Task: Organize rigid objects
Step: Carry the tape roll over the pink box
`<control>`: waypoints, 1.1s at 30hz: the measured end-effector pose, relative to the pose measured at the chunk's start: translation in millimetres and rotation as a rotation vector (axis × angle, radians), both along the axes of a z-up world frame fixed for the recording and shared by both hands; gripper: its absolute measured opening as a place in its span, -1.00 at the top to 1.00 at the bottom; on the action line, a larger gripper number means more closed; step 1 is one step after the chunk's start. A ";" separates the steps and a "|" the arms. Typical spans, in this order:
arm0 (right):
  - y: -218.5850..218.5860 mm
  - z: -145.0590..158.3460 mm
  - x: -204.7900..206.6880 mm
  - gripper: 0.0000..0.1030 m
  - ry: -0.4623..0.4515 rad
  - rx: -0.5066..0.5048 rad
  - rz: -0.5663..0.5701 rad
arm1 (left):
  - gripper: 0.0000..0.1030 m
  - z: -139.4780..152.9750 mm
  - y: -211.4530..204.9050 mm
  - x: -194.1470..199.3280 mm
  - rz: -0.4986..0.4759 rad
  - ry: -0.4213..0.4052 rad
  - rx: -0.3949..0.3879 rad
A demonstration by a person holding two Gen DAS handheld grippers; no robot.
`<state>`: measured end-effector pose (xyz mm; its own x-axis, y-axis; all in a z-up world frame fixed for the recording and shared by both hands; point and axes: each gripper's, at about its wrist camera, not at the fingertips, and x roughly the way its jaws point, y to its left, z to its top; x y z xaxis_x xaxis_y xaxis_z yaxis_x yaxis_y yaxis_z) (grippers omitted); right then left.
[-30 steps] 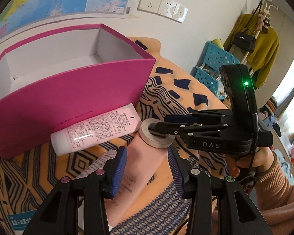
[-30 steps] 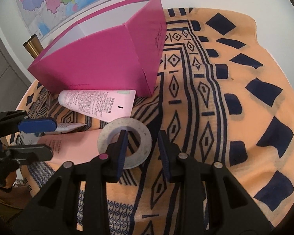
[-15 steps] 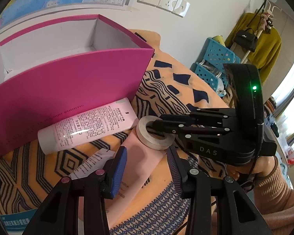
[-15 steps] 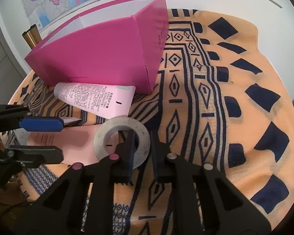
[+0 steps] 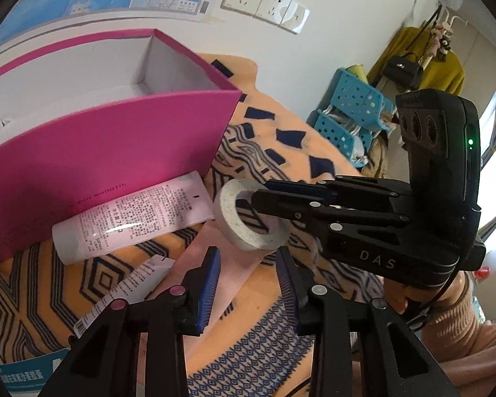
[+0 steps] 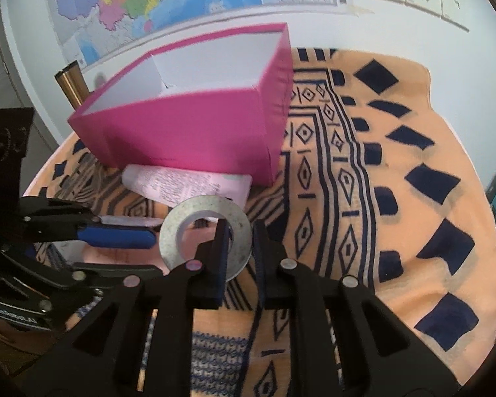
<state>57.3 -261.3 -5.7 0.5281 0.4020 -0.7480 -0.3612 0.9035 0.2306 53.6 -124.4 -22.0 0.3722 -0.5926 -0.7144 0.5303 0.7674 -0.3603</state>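
Observation:
A grey-white tape roll (image 5: 228,211) (image 6: 172,231) hangs tilted just above the patterned cloth. My right gripper (image 5: 261,192) (image 6: 240,231) is shut on its wall, one finger through the hole. A flat pink tube (image 5: 234,274) (image 6: 122,254) lies on the cloth. My left gripper (image 5: 248,258) (image 6: 155,254) has its jaws closing on the tube's far end, blue pads at both sides. An open magenta box (image 5: 115,152) (image 6: 188,125) stands behind, white inside, holding nothing that I can see. A white and pink printed tube (image 5: 132,211) (image 6: 188,185) lies against its front wall.
A white barcode packet (image 5: 132,284) lies left of the pink tube, a blue and white carton (image 5: 16,374) at the near left edge. A brass cylinder (image 6: 69,82) stands behind the box. Blue baskets (image 5: 347,115) sit beyond the table. A sleeved hand (image 5: 456,324) holds the right gripper.
The right jaws closed on the tape roll's wall and raised it off the cloth, tilting it. The left jaws narrowed around the pink tube without shifting place.

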 end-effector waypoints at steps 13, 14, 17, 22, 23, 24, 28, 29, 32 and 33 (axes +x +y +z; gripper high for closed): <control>19.6 39.3 5.1 0.68 -0.103 -0.002 0.061 | 0.39 34.7 18.1 2.1 0.046 -0.099 -0.020; 21.9 44.4 7.6 0.68 -0.116 -0.007 0.070 | 0.39 36.9 19.8 3.6 0.051 -0.096 -0.024; 27.1 54.7 12.0 0.68 -0.148 -0.019 0.085 | 0.39 46.0 26.1 8.6 0.069 -0.117 -0.029; 33.4 68.8 23.0 0.68 -0.184 -0.019 0.104 | 0.39 60.0 29.1 15.8 0.090 -0.157 -0.016; 34.8 71.3 25.7 0.69 -0.191 -0.023 0.107 | 0.39 62.2 29.6 17.3 0.095 -0.164 -0.010; 36.3 74.0 28.7 0.68 -0.199 -0.025 0.109 | 0.39 64.1 30.5 19.6 0.099 -0.171 -0.004; 39.6 82.3 37.2 0.69 -0.220 -0.025 0.114 | 0.39 70.8 33.8 32.4 0.110 -0.188 0.006; 40.7 84.8 39.9 0.69 -0.227 -0.028 0.116 | 0.39 71.5 34.4 33.9 0.113 -0.190 0.008; 43.9 87.5 47.6 0.69 -0.233 -0.035 0.116 | 0.39 73.5 35.8 41.4 0.120 -0.190 0.014; 45.1 87.8 50.3 0.69 -0.234 -0.037 0.116 | 0.39 73.8 36.2 44.2 0.122 -0.189 0.018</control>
